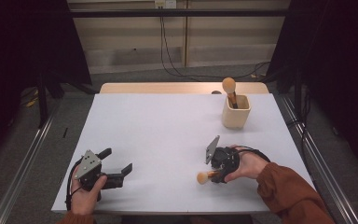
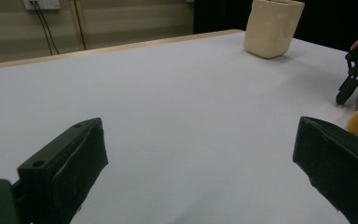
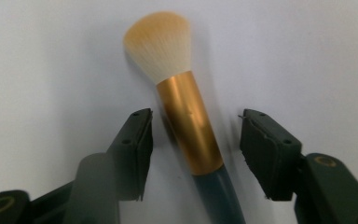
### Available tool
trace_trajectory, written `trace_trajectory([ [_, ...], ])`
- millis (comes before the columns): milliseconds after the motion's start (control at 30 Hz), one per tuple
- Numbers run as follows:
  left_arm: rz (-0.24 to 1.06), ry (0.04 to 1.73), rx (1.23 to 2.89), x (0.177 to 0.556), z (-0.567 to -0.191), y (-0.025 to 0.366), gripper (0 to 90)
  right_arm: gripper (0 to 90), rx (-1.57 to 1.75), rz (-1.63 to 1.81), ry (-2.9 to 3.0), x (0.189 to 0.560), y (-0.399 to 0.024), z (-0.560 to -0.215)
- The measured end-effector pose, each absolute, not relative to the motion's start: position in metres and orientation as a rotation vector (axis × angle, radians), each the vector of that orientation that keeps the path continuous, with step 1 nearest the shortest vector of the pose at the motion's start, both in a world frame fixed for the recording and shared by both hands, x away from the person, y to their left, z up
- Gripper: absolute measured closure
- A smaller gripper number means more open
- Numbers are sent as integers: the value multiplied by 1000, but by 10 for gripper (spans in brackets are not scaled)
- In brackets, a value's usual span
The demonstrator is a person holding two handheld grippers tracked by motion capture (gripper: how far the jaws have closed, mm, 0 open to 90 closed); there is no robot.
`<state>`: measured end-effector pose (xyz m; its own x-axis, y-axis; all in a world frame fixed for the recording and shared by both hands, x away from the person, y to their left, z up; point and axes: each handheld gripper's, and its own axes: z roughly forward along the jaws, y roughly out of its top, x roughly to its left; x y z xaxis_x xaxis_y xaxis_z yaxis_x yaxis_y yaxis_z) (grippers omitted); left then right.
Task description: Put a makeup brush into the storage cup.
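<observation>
Right gripper: jaws spread, straddling the brush untouched, near the cup.
Left gripper: resting spread wide.

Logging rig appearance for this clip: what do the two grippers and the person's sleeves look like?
Both the left gripper and the right gripper are black, each with two blocky jaws and a grey three-cornered plate on top. The pads are flat and dark, with small screw holes. A black cable loops from each. The sleeves are rust-orange, gathered at the cuff.
</observation>
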<state>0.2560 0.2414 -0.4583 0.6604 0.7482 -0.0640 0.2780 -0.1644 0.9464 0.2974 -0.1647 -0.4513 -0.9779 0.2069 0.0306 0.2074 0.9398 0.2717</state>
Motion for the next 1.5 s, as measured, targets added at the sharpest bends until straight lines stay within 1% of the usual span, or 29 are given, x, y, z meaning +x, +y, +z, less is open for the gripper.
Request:
trace_trajectory([
  [200,516,840,1732,256,-458,242,25,591,-326,-422,-3073,297,-164,-450],
  [267,518,838,1734,256,-458,242,25,647,-340,-419,-3067,299,-164,-450],
  [567,523,839,1734,255,-458,243,25,743,-320,-399,-3064,298,-163,-449],
  [1033,519,840,1737,256,-458,243,25,746,-372,-441,-3021,299,-170,-445],
  [1500,521,841,1734,256,-458,242,26,746,-509,-685,-3052,306,-191,-425],
])
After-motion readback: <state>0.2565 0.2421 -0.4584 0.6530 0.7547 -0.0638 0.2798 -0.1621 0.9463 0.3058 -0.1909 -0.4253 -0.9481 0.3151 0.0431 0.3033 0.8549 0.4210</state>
